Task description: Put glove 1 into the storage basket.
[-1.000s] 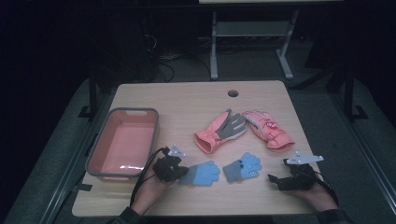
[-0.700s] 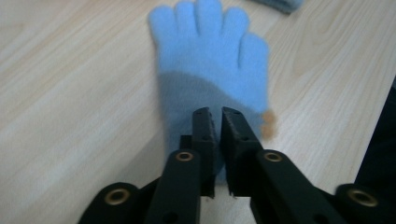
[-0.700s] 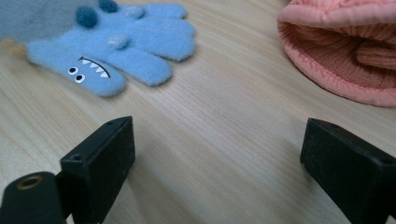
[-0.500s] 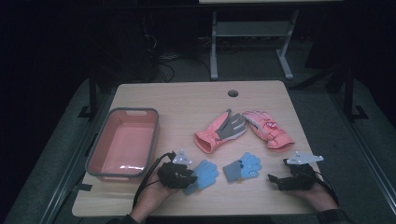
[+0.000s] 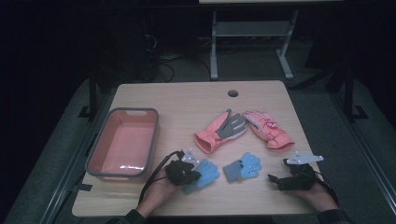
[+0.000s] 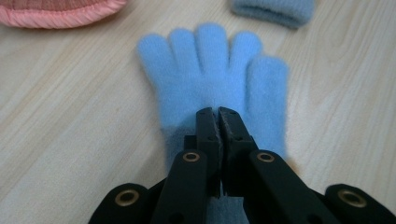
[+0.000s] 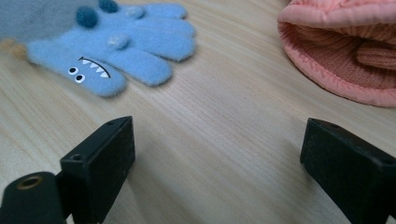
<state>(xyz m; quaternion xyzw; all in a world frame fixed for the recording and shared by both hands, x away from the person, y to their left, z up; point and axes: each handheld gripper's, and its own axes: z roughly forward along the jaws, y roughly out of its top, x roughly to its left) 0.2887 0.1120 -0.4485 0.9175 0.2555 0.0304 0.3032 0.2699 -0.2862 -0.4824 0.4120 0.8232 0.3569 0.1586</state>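
Left gripper (image 6: pixel 218 114) clamped on near-left blue glove (image 6: pixel 212 79), right gripper (image 7: pixel 217 154) apart; thin pinch, may slip when lifted.

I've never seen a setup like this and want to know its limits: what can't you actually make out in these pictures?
- Cuff of the left blue glove: in the left gripper view the left gripper, shut on the glove, covers it.
- Pink glove: cut off by the right gripper view's top and right edges.
- Face on the other blue glove: too small in the high view.
- Room beyond the table: too dark.
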